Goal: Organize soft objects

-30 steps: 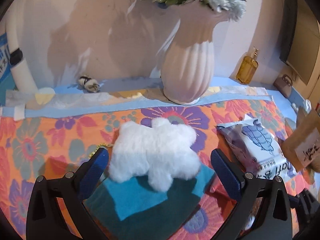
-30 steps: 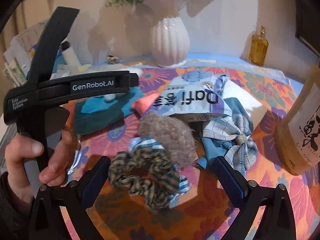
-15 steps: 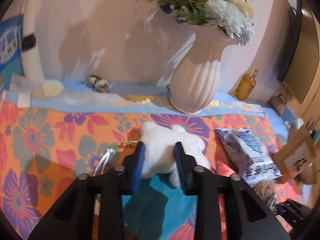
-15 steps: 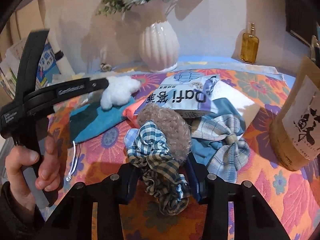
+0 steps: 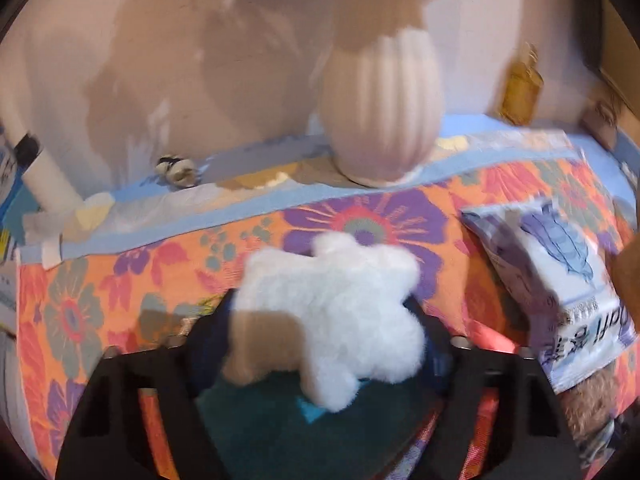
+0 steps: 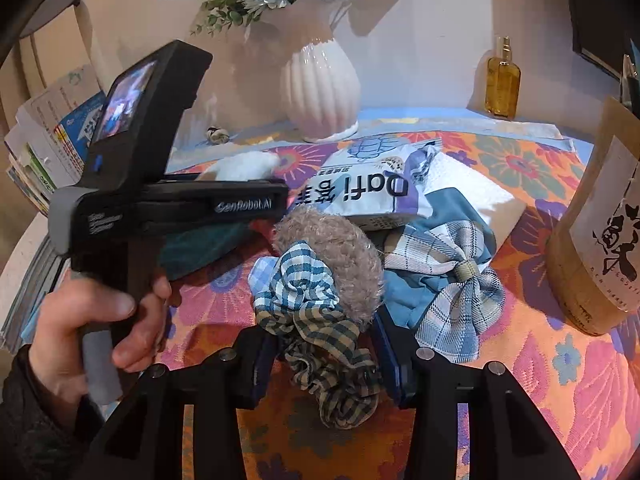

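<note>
The left wrist view is smeared by motion. The left tool (image 5: 326,328) has the white fluffy toy (image 5: 336,312) between its opening jaws; the toy hides both pads, so contact cannot be told. The right tool (image 6: 326,354) is clamped on the checked scrunchie (image 6: 320,320), which lies against a brown furry scrunchie (image 6: 340,248) on the floral surface (image 6: 560,360).

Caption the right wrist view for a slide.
Right gripper clamps the checked scrunchies beside a fuzzy brown scrunchie on the floral tablecloth.
</note>
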